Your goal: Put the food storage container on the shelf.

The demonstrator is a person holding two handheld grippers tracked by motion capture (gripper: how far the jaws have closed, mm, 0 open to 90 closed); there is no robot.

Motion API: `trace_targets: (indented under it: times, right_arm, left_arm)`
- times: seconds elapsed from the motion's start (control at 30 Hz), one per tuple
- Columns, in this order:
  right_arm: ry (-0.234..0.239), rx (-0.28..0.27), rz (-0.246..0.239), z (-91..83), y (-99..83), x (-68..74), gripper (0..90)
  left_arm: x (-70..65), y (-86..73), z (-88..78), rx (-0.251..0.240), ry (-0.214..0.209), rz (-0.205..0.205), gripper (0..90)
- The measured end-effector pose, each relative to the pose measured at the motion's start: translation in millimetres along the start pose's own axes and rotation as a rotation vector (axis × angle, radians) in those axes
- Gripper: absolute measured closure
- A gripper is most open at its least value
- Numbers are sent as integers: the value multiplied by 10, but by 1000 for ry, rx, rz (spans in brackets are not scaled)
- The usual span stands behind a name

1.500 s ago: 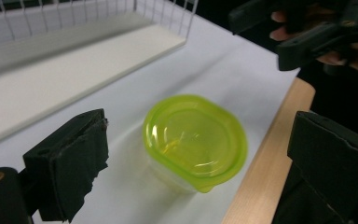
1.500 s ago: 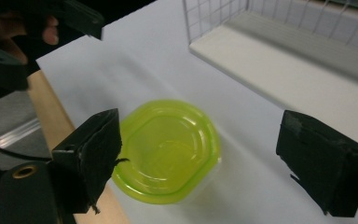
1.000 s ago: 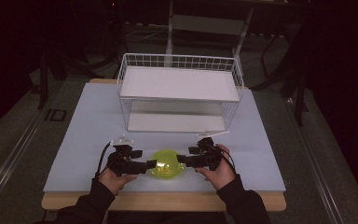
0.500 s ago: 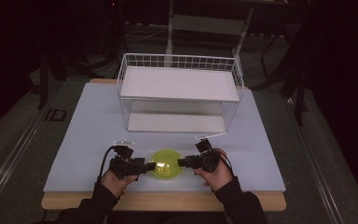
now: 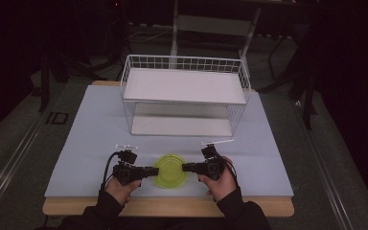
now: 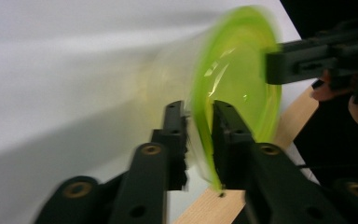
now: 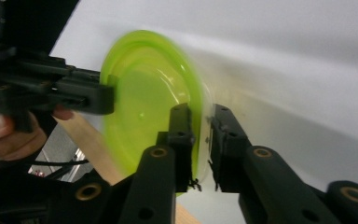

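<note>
A translucent lime-green plate (image 5: 170,170) is near the table's front edge, held by opposite rims. My left gripper (image 5: 151,171) comes in from its left and is shut on the rim. My right gripper (image 5: 188,167) is shut on the right rim. In the left gripper view the jaws (image 6: 199,109) pinch the thin edge of the plate (image 6: 237,79), with the right gripper (image 6: 271,67) on the far rim. In the right gripper view the jaws (image 7: 199,112) clamp the plate (image 7: 144,102), and the left gripper (image 7: 108,97) bites the opposite side. The plate is motion-blurred in both.
A white wire rack (image 5: 184,98) with an upper shelf and a lower floor stands at the back middle of the pale table top (image 5: 91,139). The wooden front edge (image 5: 167,206) lies just under the hands. Dark floor surrounds the table.
Both hands have drawn slightly back toward the front edge. The plate stays held between the two grippers and looks flatter from above.
</note>
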State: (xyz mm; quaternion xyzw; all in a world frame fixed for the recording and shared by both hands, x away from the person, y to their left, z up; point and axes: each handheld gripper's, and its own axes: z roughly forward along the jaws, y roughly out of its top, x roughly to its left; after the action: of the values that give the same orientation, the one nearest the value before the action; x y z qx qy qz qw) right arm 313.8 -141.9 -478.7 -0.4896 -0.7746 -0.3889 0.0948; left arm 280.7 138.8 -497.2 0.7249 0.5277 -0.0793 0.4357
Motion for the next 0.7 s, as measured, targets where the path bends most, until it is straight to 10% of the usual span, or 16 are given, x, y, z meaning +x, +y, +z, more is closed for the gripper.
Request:
trace_targets:
  times: [0.3,0.7]
  right_arm:
    - [-26,-41,-87,-119,32,139,805]
    - [-38,-159,-160,-486,231,359,806]
  left_arm:
    - [-85,56,-108,-42,-11,-13,800]
    - [-384,401,-374,-113,-3,75,809]
